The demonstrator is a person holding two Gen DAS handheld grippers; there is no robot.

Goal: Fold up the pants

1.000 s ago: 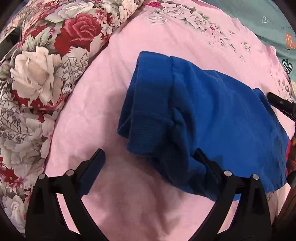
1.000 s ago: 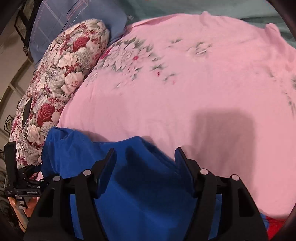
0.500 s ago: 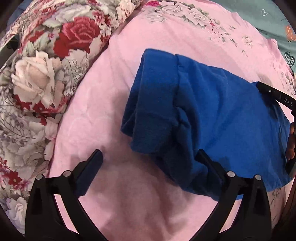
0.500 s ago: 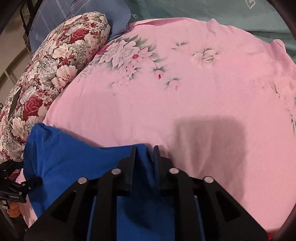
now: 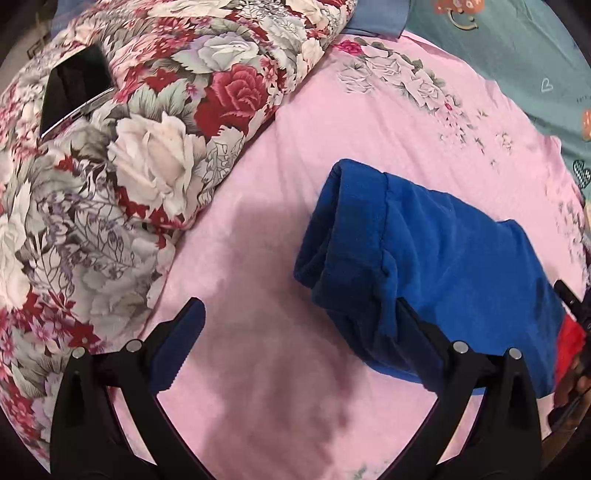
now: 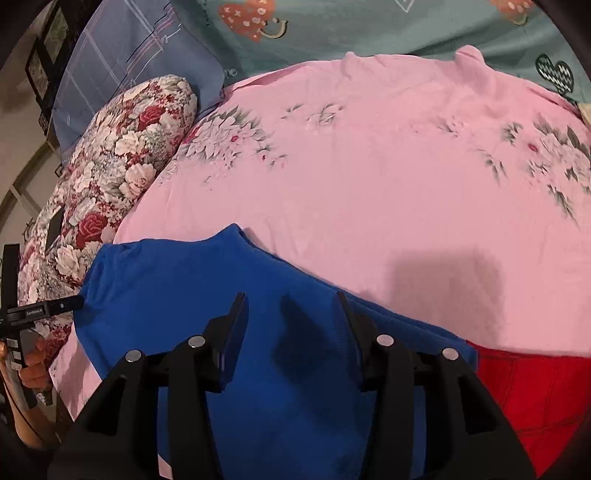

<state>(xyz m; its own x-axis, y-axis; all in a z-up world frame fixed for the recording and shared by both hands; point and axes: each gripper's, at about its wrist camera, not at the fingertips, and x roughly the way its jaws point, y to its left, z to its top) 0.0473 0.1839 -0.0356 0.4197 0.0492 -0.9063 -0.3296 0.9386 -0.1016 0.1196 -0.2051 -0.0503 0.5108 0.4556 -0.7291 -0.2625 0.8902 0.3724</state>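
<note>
Your blue pants [image 5: 436, 266] lie folded on the pink sheet [image 5: 369, 122], next to the floral pillow [image 5: 147, 147] w/ a phone [image 5: 74, 88] on top. Your left gripper [image 5: 299, 339] is spread wide, holding nothing; right gripper [image 6: 291, 325] is released too, fingers apart over the pants. Red cloth [image 6: 535, 387] touches the pants' right edge. Teal sheet [image 6: 369, 26] lies beyond.

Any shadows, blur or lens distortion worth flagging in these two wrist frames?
Left wrist view: soft shadow on the pink sheet between the open left tool fingers; motion blur at the right edge. Right wrist view: blocky shadow right of the blue pants; strong fisheye bending with dark corners.
</note>
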